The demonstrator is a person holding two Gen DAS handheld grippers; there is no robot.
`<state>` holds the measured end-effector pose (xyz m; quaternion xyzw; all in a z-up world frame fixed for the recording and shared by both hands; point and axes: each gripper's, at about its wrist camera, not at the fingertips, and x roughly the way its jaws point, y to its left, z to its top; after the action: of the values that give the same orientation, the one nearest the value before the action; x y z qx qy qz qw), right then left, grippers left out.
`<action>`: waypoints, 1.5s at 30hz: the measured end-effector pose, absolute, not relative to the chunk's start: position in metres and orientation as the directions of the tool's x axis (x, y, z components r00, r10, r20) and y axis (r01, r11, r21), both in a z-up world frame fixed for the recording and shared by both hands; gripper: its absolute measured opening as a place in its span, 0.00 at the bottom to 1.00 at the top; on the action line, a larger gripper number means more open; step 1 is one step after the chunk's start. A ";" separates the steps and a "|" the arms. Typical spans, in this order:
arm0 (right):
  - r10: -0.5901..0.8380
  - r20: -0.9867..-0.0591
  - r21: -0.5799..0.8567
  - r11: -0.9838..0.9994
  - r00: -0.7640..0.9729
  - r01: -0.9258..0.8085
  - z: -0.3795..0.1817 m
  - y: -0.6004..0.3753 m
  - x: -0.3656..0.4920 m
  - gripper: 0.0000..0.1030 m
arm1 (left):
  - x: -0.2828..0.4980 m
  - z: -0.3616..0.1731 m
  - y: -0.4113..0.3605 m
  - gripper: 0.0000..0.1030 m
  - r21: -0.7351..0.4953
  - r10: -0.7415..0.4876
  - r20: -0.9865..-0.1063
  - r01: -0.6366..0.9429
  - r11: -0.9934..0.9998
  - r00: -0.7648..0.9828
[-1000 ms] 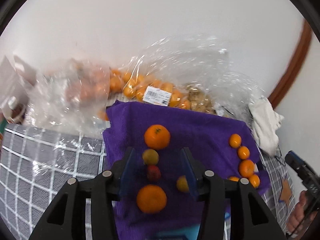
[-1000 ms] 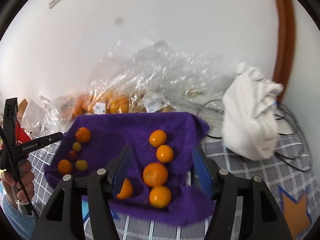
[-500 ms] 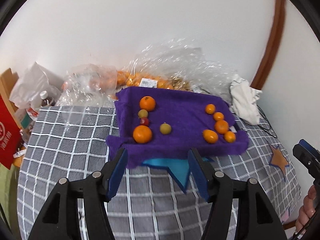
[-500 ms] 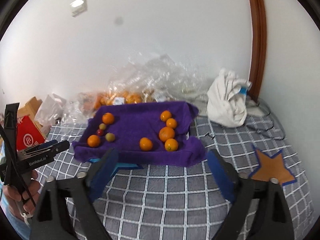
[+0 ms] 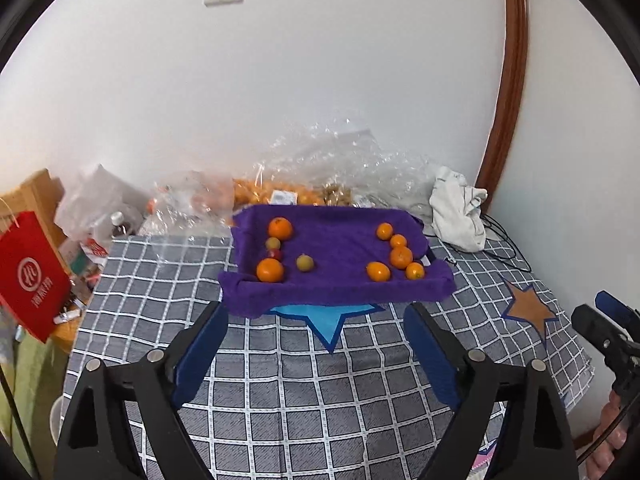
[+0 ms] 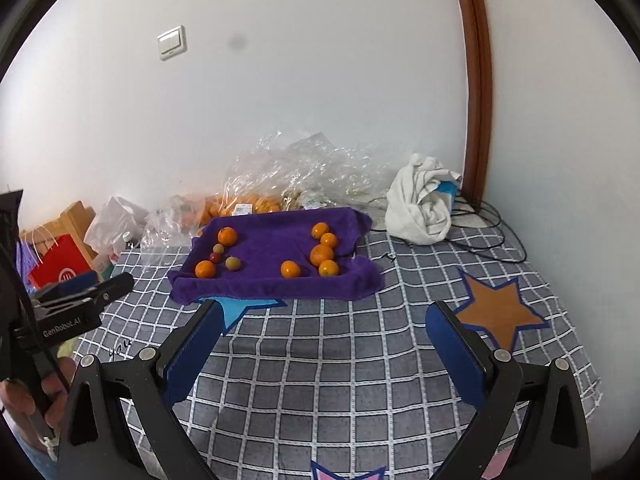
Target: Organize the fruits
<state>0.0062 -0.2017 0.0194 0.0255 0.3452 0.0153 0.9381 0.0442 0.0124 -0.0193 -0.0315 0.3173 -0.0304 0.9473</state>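
My left gripper [image 5: 316, 316] and right gripper [image 6: 322, 314] hover with jaws opening and nothing between them above the checked tablecloth [image 5: 280, 392], while the fruits [image 5: 336, 254] lie beyond on the purple towel [image 5: 340, 292] toward the table's far edge.

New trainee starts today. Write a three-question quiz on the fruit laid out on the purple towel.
1. How many fruits lie on the purple terry towel?
2. True or false: the small red fruit sits in the towel's left group.
3. Which holds a fruit: (a) left gripper, (b) right gripper, (c) neither?

Key: 1. Ten, five per side. 2. True. 3. (c); both sets of jaws are opening with nothing between them.
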 end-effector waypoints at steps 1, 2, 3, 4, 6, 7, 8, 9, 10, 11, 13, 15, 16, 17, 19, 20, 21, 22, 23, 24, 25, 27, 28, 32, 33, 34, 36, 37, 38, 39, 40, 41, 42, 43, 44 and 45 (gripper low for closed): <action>0.048 -0.646 0.061 0.998 0.762 -0.011 0.019 -0.202 0.005 0.97 | 0.042 -0.018 0.010 0.88 -0.078 -0.077 -0.596 0.037 0.996 0.799; 0.047 -0.646 0.064 0.998 0.762 -0.007 0.019 -0.204 0.003 0.97 | 0.041 -0.018 0.009 0.88 -0.077 -0.075 -0.595 0.037 0.996 0.800; 0.045 -0.646 0.066 0.998 0.762 -0.003 0.019 -0.205 0.003 0.97 | 0.039 -0.017 0.007 0.88 -0.074 -0.073 -0.594 0.036 0.997 0.801; 0.043 -0.648 0.067 0.998 0.760 0.001 0.018 -0.207 0.001 0.98 | 0.038 -0.017 0.006 0.88 -0.073 -0.072 -0.593 0.036 0.997 0.802; 0.040 -0.655 0.069 0.998 0.755 0.007 0.017 -0.209 0.000 0.98 | 0.037 -0.017 0.003 0.88 -0.075 -0.074 -0.592 0.037 0.997 0.802; 0.041 -0.656 0.071 0.997 0.754 0.007 0.016 -0.210 -0.001 0.98 | 0.036 -0.016 0.003 0.88 -0.080 -0.079 -0.592 0.040 0.996 0.802; 0.040 -0.657 0.071 0.997 0.753 0.009 0.016 -0.211 -0.002 0.98 | 0.035 -0.017 0.002 0.88 -0.084 -0.083 -0.592 0.041 0.996 0.802; 0.035 -0.656 0.068 0.998 0.754 0.013 0.016 -0.212 -0.003 0.98 | 0.034 -0.017 0.001 0.89 -0.086 -0.084 -0.593 0.041 0.995 0.801; 0.029 -0.655 0.065 0.998 0.755 0.018 0.016 -0.212 -0.004 0.98 | 0.033 -0.017 -0.001 0.89 -0.083 -0.084 -0.594 0.042 0.996 0.800; 0.026 -0.653 0.063 0.998 0.757 0.021 0.017 -0.213 -0.006 0.98 | 0.033 -0.017 -0.002 0.89 -0.078 -0.079 -0.593 0.041 0.996 0.802; 0.026 -0.649 0.065 0.998 0.760 0.021 0.018 -0.213 -0.009 0.98 | 0.032 -0.017 -0.005 0.89 -0.070 -0.069 -0.590 0.034 0.997 0.805; 0.027 -0.643 0.067 0.998 0.765 0.021 0.019 -0.214 -0.011 0.98 | 0.031 -0.017 -0.006 0.89 -0.068 -0.070 -0.589 0.037 0.997 0.805; 0.027 -0.641 0.066 0.998 0.767 0.020 0.019 -0.214 -0.011 0.98 | 0.031 -0.017 -0.007 0.89 -0.072 -0.073 -0.588 0.038 0.997 0.806; 0.025 -0.640 0.062 0.998 0.768 0.019 0.020 -0.213 -0.012 0.98 | 0.031 -0.017 -0.007 0.89 -0.075 -0.076 -0.587 0.039 0.996 0.806; 0.016 -0.634 0.052 0.998 0.773 0.022 0.021 -0.212 -0.011 0.98 | 0.031 -0.016 -0.009 0.89 -0.081 -0.080 -0.585 0.040 0.996 0.807; 0.010 -0.633 0.050 0.998 0.774 0.028 0.021 -0.211 -0.011 0.98 | 0.031 -0.017 -0.009 0.89 -0.082 -0.082 -0.585 0.042 0.996 0.807; 0.008 -0.633 0.052 0.998 0.774 0.032 0.021 -0.211 -0.011 0.98 | 0.030 -0.016 -0.010 0.89 -0.081 -0.083 -0.584 0.044 0.996 0.807; 0.012 -0.633 0.056 0.998 0.774 0.031 0.021 -0.211 -0.012 0.98 | 0.030 -0.016 -0.010 0.89 -0.078 -0.082 -0.584 0.045 0.996 0.808; 0.015 -0.633 0.058 0.998 0.774 0.027 0.021 -0.211 -0.012 0.98 | 0.030 -0.016 -0.010 0.89 -0.076 -0.081 -0.583 0.045 0.996 0.809; 0.014 -0.633 0.054 0.998 0.774 0.027 0.021 -0.211 -0.013 0.98 | 0.028 -0.016 -0.010 0.89 -0.075 -0.079 -0.581 0.043 0.996 0.810; 0.009 -0.632 0.051 0.998 0.775 0.030 0.022 -0.211 -0.013 0.98 | 0.028 -0.016 -0.010 0.89 -0.075 -0.079 -0.580 0.043 0.996 0.810; 0.004 -0.629 0.053 0.998 0.777 0.038 0.023 -0.211 -0.013 0.98 | 0.028 -0.016 -0.009 0.89 -0.077 -0.080 -0.579 0.043 0.996 0.811; 0.009 -0.629 0.062 0.997 0.777 0.039 0.023 -0.211 -0.012 0.98 | 0.028 -0.016 -0.009 0.89 -0.078 -0.079 -0.579 0.042 0.996 0.811; 0.024 -0.630 0.079 0.996 0.776 0.033 0.022 -0.212 -0.012 0.98 | 0.028 -0.016 -0.007 0.89 -0.086 -0.082 -0.580 0.039 0.996 0.811; 0.021 -0.630 0.075 0.997 0.776 0.034 0.023 -0.211 -0.012 0.98 | 0.028 -0.016 -0.007 0.89 -0.088 -0.082 -0.579 0.038 0.995 0.811; 0.016 -0.627 0.070 0.997 0.779 0.037 0.023 -0.211 -0.012 0.98 | 0.027 -0.016 -0.006 0.89 -0.089 -0.082 -0.578 0.038 0.995 0.812; 0.016 -0.626 0.075 0.996 0.779 0.039 0.023 -0.210 -0.012 0.98 | 0.028 -0.016 -0.006 0.89 -0.087 -0.082 -0.580 0.038 0.995 0.811; 0.019 -0.628 0.079 0.996 0.778 0.039 0.023 -0.210 -0.012 0.98 | 0.028 -0.015 -0.006 0.89 -0.087 -0.082 -0.580 0.039 0.995 0.810; 0.020 -0.630 0.078 0.996 0.777 0.037 0.022 -0.210 -0.012 0.98 | 0.028 -0.015 -0.006 0.89 -0.086 -0.082 -0.580 0.039 0.996 0.811; 0.019 -0.629 0.074 0.997 0.777 0.036 0.022 -0.209 -0.012 0.98 | 0.028 -0.015 -0.006 0.89 -0.086 -0.081 -0.578 0.037 0.996 0.812; 0.014 -0.628 0.068 0.997 0.778 0.037 0.022 -0.208 -0.012 0.98 | 0.028 -0.015 -0.006 0.89 -0.087 -0.080 -0.577 0.036 0.996 0.813; 0.010 -0.627 0.064 0.997 0.779 0.038 0.023 -0.207 -0.012 0.98 | 0.028 -0.014 -0.006 0.89 -0.088 -0.081 -0.576 0.037 0.995 0.813; 0.008 -0.626 0.063 0.997 0.780 0.040 0.023 -0.207 -0.011 0.98 | 0.027 -0.014 -0.006 0.89 -0.087 -0.082 -0.575 0.039 0.995 0.814; 0.009 -0.625 0.064 0.997 0.780 0.040 0.023 -0.207 -0.012 0.98 | 0.027 -0.014 -0.006 0.89 -0.085 -0.081 -0.574 0.039 0.996 0.815; 0.013 -0.626 0.067 0.997 0.780 0.037 0.023 -0.206 -0.012 0.98 | 0.027 -0.014 -0.006 0.89 -0.084 -0.079 -0.574 0.038 0.996 0.815; 0.016 -0.626 0.067 0.997 0.779 0.033 0.023 -0.205 -0.012 0.98 | 0.027 -0.014 -0.006 0.89 -0.085 -0.079 -0.574 0.037 0.996 0.815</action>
<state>-0.0122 -0.2054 0.0230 0.0371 0.3321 -0.0047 0.9425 0.0273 -0.0058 -0.0136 -0.0350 0.3028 -0.0304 0.9519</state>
